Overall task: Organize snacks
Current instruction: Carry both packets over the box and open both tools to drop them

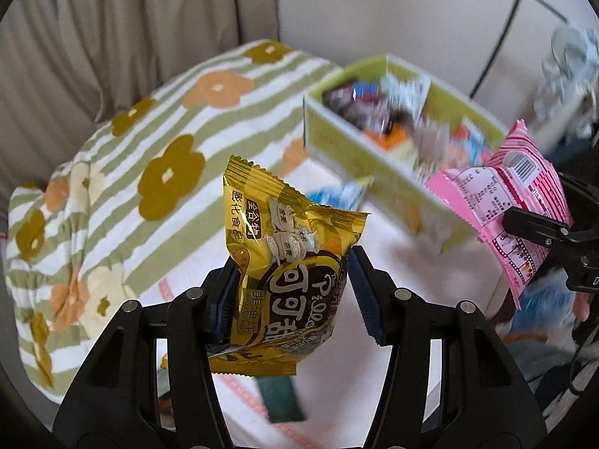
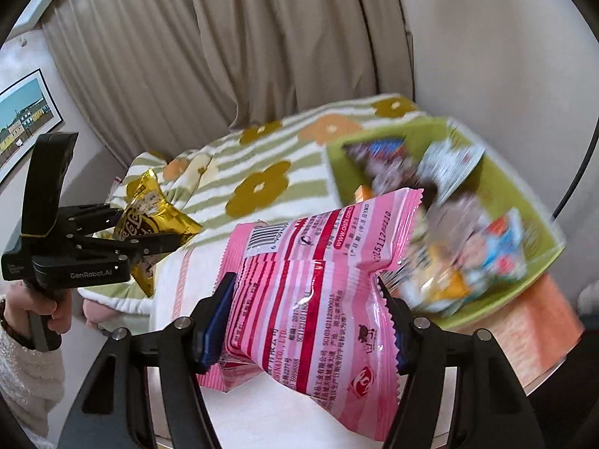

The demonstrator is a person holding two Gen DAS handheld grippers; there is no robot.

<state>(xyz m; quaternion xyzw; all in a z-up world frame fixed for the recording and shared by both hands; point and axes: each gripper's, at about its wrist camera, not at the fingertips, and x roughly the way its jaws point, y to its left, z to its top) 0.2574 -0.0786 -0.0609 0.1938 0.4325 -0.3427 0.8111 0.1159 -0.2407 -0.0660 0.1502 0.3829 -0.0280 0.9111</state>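
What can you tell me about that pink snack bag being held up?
The pink snack bag is glossy plastic film with pink and red stripes, a barcode, printed text and zigzag-cut sealed ends. Puffed and slightly crumpled, it hangs tilted above the white cloth, pinched between the right gripper pads, beside the green box.

Soft, even daylight; strong fisheye curvature and dark vignetted corners; the green snack box (image 1: 378, 172) is motion-blurred, foreground packets sharp.
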